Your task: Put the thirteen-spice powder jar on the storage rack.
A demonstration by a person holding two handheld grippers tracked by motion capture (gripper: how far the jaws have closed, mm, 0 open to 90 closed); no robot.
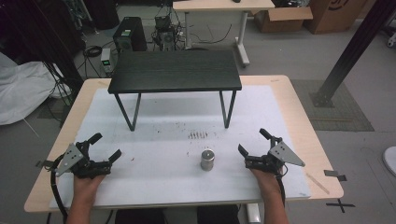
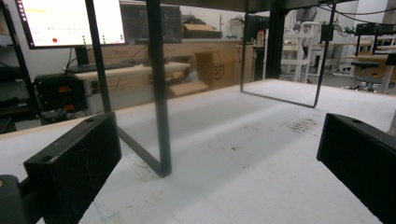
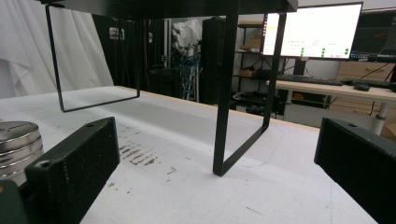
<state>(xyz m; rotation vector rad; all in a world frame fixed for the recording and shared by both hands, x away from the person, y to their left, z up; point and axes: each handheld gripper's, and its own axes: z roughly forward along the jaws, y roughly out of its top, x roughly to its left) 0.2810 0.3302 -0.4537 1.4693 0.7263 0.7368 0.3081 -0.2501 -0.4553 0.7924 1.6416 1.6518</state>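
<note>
A small silver metal cylinder (image 1: 207,159) stands upright on the white mat (image 1: 154,154) near the table's front middle; its ribbed side (image 3: 16,142) shows at the left edge of the right gripper view. My right gripper (image 1: 252,141) rests on the mat just right of the cylinder, open and empty (image 3: 217,172). My left gripper (image 1: 106,146) sits at the front left, also open with nothing between its jaws (image 2: 219,168). A black shelf-like stand (image 1: 175,70) on thin metal legs (image 2: 159,93) rises at the back of the mat.
The stand's right leg frame (image 3: 243,93) stands ahead of the right gripper. A patch of dark marks (image 1: 197,135) stains the mat behind the cylinder. Beyond the table are a computer tower (image 1: 129,34), cables, another desk (image 1: 224,5) and cardboard boxes (image 1: 282,18).
</note>
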